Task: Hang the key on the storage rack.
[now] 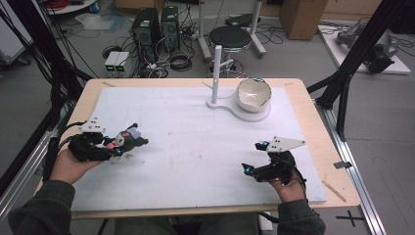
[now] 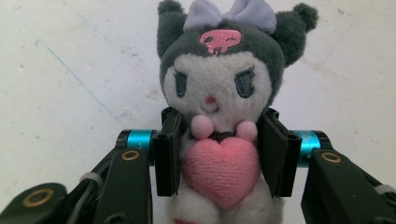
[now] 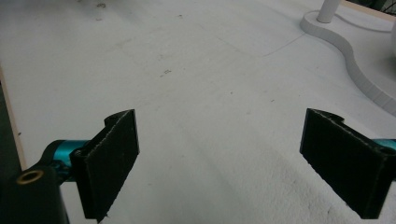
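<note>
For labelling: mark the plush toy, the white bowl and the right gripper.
plush toy (image 2: 219, 88), left gripper view, on its face.
white bowl (image 1: 253, 94), high view, on its inner wall.
right gripper (image 3: 233, 158), right gripper view, midway between its open jaws.

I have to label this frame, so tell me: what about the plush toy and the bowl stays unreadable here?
- Plush toy: legs cut off by the left gripper view's bottom edge; its sides hidden behind the left gripper pads.
- Plush toy in the high view: too small for detail.
- Bowl: contents hidden by its tilt and rim in the high view.
</note>
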### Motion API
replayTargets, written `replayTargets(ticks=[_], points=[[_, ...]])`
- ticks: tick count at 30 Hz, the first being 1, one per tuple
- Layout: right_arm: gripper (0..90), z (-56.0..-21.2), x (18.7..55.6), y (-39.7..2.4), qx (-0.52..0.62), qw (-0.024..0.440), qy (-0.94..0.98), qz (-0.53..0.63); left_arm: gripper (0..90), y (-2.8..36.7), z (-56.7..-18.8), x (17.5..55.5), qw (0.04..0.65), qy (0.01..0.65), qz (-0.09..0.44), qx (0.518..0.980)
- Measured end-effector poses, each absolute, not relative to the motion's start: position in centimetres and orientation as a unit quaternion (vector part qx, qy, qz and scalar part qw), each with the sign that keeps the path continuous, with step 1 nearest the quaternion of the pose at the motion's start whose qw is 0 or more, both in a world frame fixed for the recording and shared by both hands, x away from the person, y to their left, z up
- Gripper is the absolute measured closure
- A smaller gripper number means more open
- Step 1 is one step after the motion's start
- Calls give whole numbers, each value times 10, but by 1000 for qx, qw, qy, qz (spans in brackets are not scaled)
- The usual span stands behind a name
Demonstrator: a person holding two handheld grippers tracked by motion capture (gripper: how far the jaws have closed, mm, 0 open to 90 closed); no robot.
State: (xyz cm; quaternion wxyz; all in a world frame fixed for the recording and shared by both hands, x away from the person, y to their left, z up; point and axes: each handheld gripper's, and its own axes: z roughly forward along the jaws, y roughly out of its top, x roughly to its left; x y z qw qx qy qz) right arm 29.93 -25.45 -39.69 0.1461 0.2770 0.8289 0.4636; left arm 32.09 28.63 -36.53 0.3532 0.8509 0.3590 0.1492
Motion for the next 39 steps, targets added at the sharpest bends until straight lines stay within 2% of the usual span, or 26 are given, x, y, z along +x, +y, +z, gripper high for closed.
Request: replayTargets(ticks=[39], points=[[107, -398, 303, -259, 278, 151, 822, 473, 547, 238, -339, 331, 380, 306, 122, 864]])
